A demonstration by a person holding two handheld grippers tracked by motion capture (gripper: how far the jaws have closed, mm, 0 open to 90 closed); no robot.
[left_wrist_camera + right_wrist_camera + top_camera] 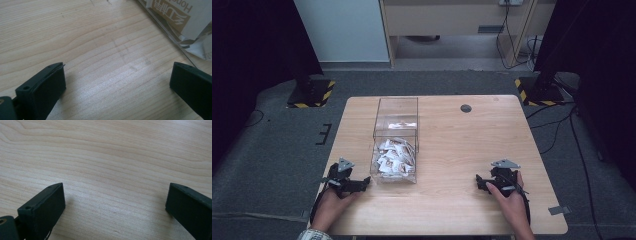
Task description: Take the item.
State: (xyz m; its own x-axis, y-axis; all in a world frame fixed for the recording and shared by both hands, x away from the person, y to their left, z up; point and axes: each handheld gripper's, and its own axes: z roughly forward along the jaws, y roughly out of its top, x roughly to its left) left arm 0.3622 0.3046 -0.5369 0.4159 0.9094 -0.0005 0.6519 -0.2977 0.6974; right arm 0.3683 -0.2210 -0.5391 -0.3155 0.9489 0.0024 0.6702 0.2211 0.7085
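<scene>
Two hand-held grippers rest on worktop [452,150], both jaws spread wide, empty. Left hand-held gripper [364,183] lies just beside clear box [396,127] of white sachets [395,157], box's long axis running away from the person; right hand-held gripper [480,182] well apart. Left is nearer, likely first to reach.

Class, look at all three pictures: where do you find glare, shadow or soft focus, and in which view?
High view: glare whitens the far half of the clear box, and the room's sides fall into darkness. Left gripper view: a pale sheen lies on the table between the open jaws, with printed packets cropped at top right. Right gripper view: soft shadow beside each jaw; the near wood grain looks slightly blurred.
</scene>
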